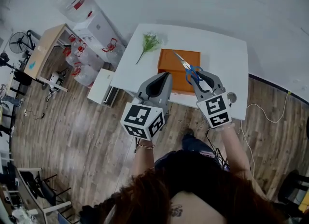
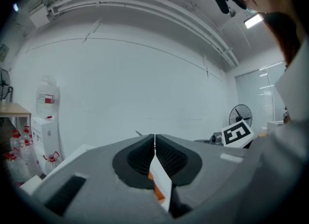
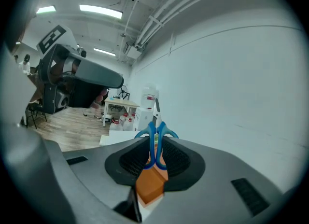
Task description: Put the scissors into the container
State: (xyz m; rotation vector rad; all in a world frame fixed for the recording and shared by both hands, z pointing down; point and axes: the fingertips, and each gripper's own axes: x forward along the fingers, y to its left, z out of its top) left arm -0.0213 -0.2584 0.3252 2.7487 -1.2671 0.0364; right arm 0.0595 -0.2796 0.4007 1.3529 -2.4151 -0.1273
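The blue-handled scissors (image 1: 189, 68) hang over the orange container (image 1: 178, 70) on the white table, blades pointing up and to the far left. My right gripper (image 1: 199, 77) is shut on the scissors' handles (image 3: 155, 138), which stick out above its jaws; the orange container (image 3: 150, 185) shows below them. At the table's near edge, left of the container, my left gripper (image 1: 162, 79) is shut with nothing in it. In the left gripper view its jaws meet at the tips (image 2: 154, 141) and a sliver of the container (image 2: 159, 193) shows below.
A green plant sprig (image 1: 147, 44) lies on the white table (image 1: 227, 59) left of the container. Water jugs and a dispenser (image 1: 91, 25) stand on the floor to the left, next to a wooden desk (image 1: 44, 49). A white stool (image 1: 102, 86) is at the table's left.
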